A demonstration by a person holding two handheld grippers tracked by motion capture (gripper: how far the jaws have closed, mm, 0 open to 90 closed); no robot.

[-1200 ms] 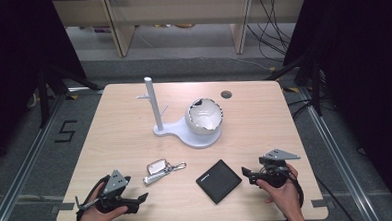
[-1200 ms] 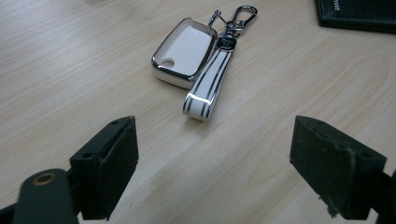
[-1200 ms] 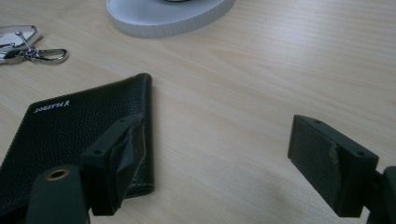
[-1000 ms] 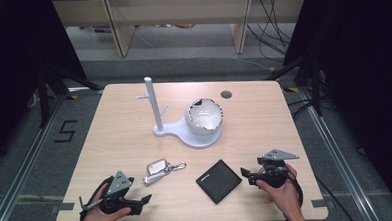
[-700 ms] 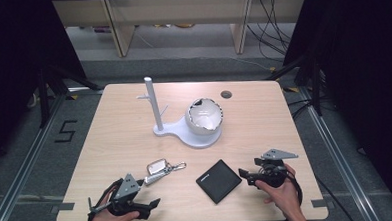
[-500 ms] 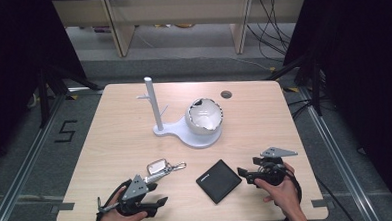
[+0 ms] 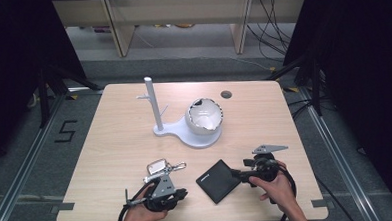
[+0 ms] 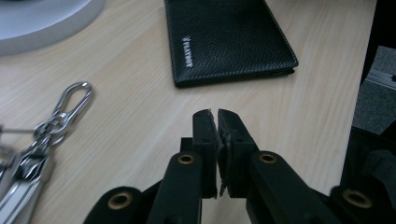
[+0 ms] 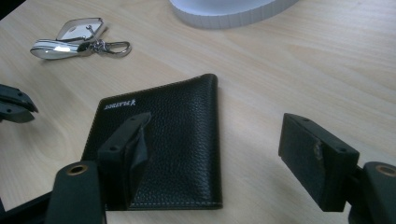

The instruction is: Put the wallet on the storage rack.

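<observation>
A black leather wallet lies flat near the table's front edge. In the right gripper view the wallet has one side under my right gripper. That gripper's jaws stand wide and have just been closing a little. One jaw hovers over the leather, the other beyond the wallet's fold, and neither pad presses. My left gripper points at the wallet from a short way off. Its jaws have just closed, with nothing between them. A set of keys with a clip lies just behind the left gripper.
A white stand sits mid-table with an upright post and a round white bowl on its base. A small round hole marks the far right of the tabletop. The front table edge runs just under both hands.
My left gripper has slid right along the front edge towards the wallet and its jaws have shut. The right hand has stayed put, its jaws slightly narrower.
</observation>
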